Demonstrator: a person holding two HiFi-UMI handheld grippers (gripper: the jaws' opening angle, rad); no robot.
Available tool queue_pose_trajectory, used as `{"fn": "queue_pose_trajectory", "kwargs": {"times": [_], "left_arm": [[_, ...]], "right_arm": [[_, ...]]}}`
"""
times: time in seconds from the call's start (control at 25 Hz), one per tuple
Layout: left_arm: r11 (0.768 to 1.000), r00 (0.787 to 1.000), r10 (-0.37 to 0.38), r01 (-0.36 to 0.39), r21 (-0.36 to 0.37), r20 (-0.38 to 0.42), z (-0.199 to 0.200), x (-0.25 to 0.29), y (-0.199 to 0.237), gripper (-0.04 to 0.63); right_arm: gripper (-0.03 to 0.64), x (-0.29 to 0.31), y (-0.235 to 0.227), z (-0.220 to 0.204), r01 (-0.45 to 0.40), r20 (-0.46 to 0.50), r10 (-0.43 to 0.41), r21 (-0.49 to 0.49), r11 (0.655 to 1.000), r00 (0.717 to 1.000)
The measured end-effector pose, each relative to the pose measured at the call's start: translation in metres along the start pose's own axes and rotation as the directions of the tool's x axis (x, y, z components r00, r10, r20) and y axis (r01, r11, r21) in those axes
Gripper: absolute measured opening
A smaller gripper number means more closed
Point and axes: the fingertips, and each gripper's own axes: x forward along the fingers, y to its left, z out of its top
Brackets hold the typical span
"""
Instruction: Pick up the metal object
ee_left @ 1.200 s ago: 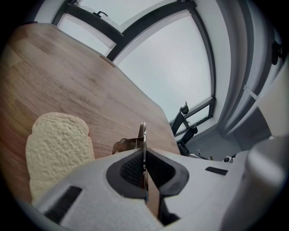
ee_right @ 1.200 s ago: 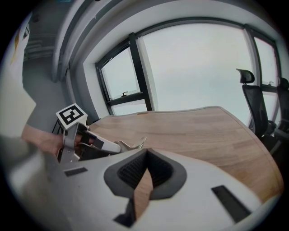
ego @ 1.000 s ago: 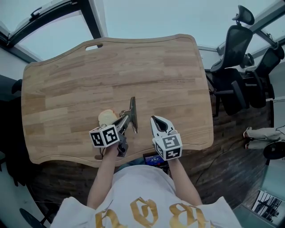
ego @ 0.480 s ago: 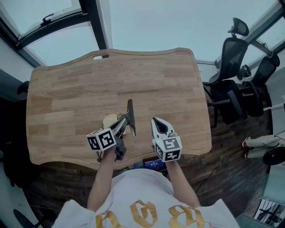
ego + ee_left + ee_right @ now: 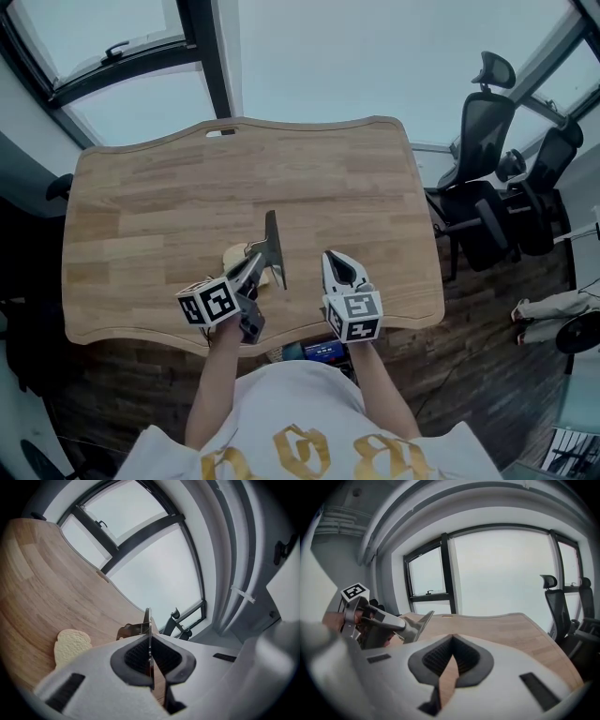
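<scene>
Metal [image 5: 274,246]: thin flat blade, dull grey, clamped edge-on in the left gripper [image 5: 255,265] over the near middle of the counter [image 5: 169,187].
Right gripper [image 5: 339,267]: closed, empty, just right.
Bread [image 5: 234,254]: pale, porous - partly hidden.
Counter: wood planks, wavy edge.

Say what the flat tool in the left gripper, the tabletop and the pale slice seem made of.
Flat tool: metal, grey, dull sheen, thin edge.
Tabletop: wood, matt, jointed strips with grain; could be veneer.
Pale slice: bread-like, rough matt surface; possibly foam or plastic replica.
</scene>
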Motion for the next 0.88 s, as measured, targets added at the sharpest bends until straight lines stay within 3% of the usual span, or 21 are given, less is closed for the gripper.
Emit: {"fn": "queue_pose_trajectory", "kwargs": {"times": [0.52, 0.72, 0.88], "left_arm": [[0.998, 0.996, -0.065, 0.066, -0.012, 0.058, 0.007, -0.040, -0.031, 0.020], [0.998, 0.996, -0.058, 0.058, 0.004, 0.061, 0.009, -0.048, -0.029, 0.020], [0.998, 0.996, -0.067, 0.068, -0.006, 0.052, 0.008, -0.049, -0.032, 0.020]], "right_arm": [[0.011, -0.023, 0.017, 0.020, 0.020, 0.088, -0.017, -0.033, 0.999, 0.996], [0.011, -0.027, 0.020, 0.020, 0.008, 0.092, -0.011, 0.038, 0.999, 0.996], [0.011, -0.027, 0.021, 0.019, 0.016, 0.088, -0.018, 0.020, 1.000, 0.996]]}}
